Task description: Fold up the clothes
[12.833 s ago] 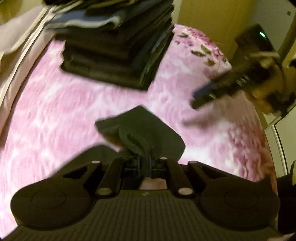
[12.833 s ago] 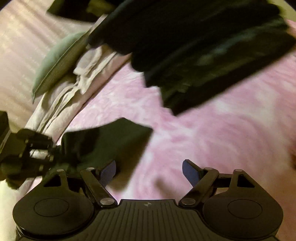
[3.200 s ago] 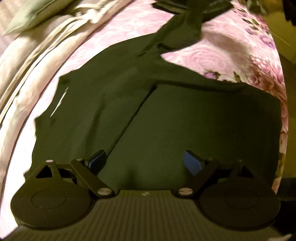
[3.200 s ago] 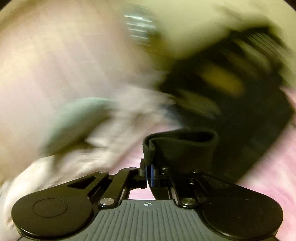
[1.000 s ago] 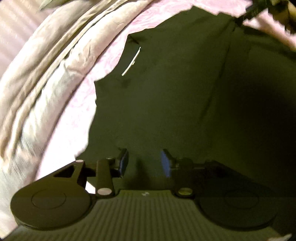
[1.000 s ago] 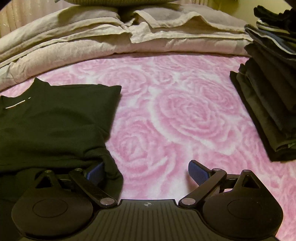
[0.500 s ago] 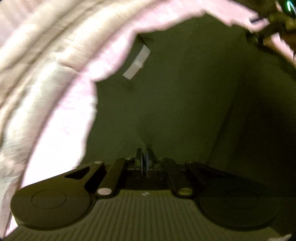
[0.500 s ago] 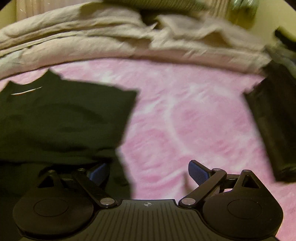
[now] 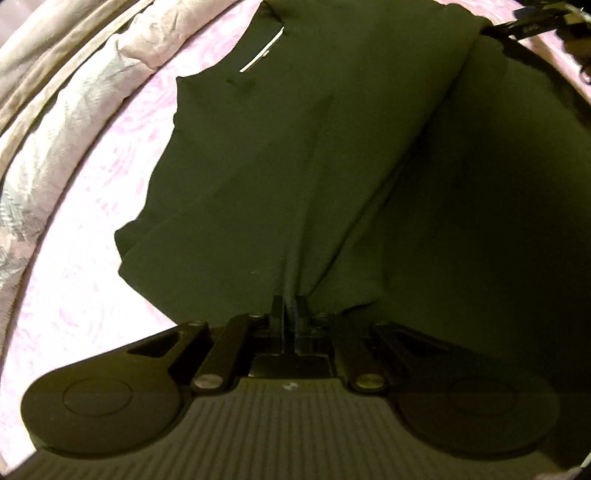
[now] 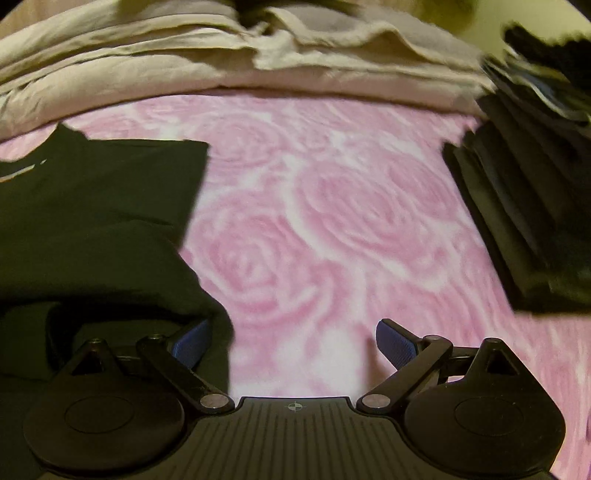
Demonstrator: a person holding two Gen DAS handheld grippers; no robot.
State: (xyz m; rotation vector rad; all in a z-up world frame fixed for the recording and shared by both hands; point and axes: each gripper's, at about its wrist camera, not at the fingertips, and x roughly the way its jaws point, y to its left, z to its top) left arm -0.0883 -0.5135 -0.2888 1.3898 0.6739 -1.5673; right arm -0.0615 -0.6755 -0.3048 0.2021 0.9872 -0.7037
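A dark garment [image 9: 314, 147] lies spread on the pink rose bedspread [image 9: 92, 206], with its white neck label [image 9: 262, 55] at the far end. My left gripper [image 9: 289, 306] pinches a ridge of its cloth, which runs taut up to the pads; the jaws are nearly together and opening slightly. In the right wrist view the garment [image 10: 92, 206] lies at the left. My right gripper [image 10: 293, 338] stands open over the bedspread. Its left finger [image 10: 192, 341] is at the garment's edge, with nothing between the pads. The right gripper [image 9: 532, 22] shows at the garment's far corner.
Crumpled beige bedding [image 10: 184, 66] runs along the far side of the bed and shows as beige bedding [image 9: 66, 122] at the left in the left wrist view. A stack of folded dark clothes [image 10: 524, 221] sits at the right. Pink bedspread [image 10: 332, 221] lies between garment and stack.
My left gripper's jaws went from half apart to closed on the garment, and the cloth now rises in a taut ridge to them. The right gripper stayed open and barely moved.
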